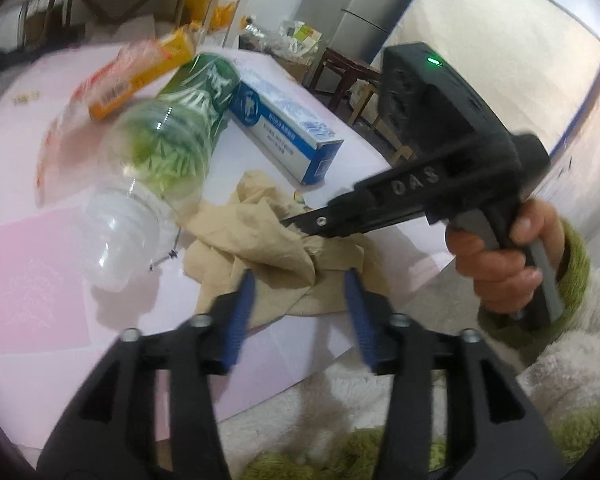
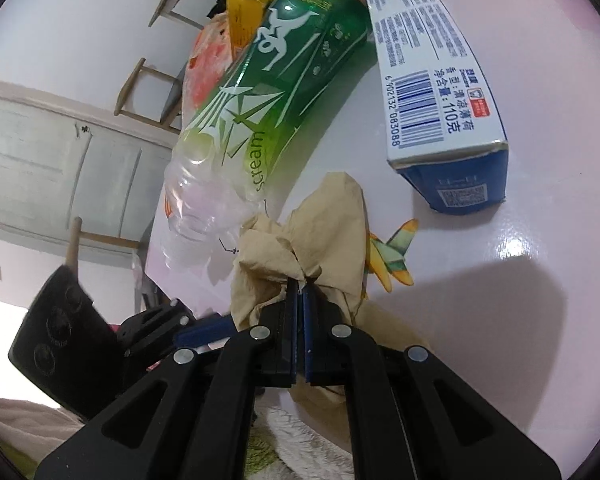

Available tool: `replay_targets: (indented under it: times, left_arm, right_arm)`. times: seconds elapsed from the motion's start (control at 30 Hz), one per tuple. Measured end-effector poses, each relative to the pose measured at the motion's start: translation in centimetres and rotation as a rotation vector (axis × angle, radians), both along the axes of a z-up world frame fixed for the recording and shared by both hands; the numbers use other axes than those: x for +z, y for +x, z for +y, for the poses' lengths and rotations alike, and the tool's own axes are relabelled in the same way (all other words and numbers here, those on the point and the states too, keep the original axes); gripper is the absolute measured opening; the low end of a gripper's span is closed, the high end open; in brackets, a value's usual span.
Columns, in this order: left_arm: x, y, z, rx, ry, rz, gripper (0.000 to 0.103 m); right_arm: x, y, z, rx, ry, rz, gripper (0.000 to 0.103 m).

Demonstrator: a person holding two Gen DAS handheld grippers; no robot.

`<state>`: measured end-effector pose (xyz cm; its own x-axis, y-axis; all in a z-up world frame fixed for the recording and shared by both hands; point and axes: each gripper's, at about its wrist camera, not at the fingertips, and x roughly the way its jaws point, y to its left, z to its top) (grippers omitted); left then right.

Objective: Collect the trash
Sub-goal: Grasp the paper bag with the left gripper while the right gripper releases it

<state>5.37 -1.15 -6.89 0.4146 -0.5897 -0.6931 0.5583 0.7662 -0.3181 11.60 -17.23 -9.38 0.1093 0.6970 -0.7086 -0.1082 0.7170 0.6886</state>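
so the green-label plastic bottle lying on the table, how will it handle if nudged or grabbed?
The bottle lies on its side, so a nudge will probably roll it. It looks empty and uncapped, so likely light. The clear neck end looks crumpled, so it may give under the tongs.

Even indoor light. Motion blur smears the clear green-labelled plastic bottle (image 1: 168, 128). Glare patch and tool shadow on glossy pale pink counter (image 2: 512, 248). Fisheye edges bowed, vignetted.
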Motion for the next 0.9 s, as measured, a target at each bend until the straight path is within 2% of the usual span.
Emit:
replay_targets:
  times: [0.1,0.2,0.37,0.57,0.63,0.8,0.9]
  left_arm:
    - [0.0,-0.5,-1.4,-0.018,0.117,-0.07,0.059]
    - [-0.2,-1.0,-2.9,-0.039,0.208,-0.124,0.063]
    - [-0.1,-1.5,-4.6,-0.058,0.287,-0.212,0.069]
    - [-0.8,-1.3,-5.7,-0.079,0.348,-0.251,0.069]
    - [-0.9,-0.9,-5.7,-0.072,0.335,-0.24,0.065]
    - [-0.8,0.6,-5.0,-0.028,0.288,-0.194,0.042]
    - [-0.8,0.9,-4.4,-0.015,0.267,-0.18,0.036]
  right_arm:
    - [-0.1,0.3,-0.3,-0.005,0.001,0.044,0.003]
    - [-0.5,0.9,-0.3,-0.007,-0.001,0.086,0.003]
    - [-0.7,1.0,0.0,0.012,-0.011,0.129,0.003]
    - [-0.7,0.8,0.6,0.027,-0.019,0.151,0.003]
    - [-0.7,0.7,0.9,0.033,-0.02,0.155,0.003]
    - [-0.4,0.5,1.3,0.053,-0.019,0.167,0.004]
    - [-0.2,0.4,1.2,0.058,-0.002,0.168,0.007]
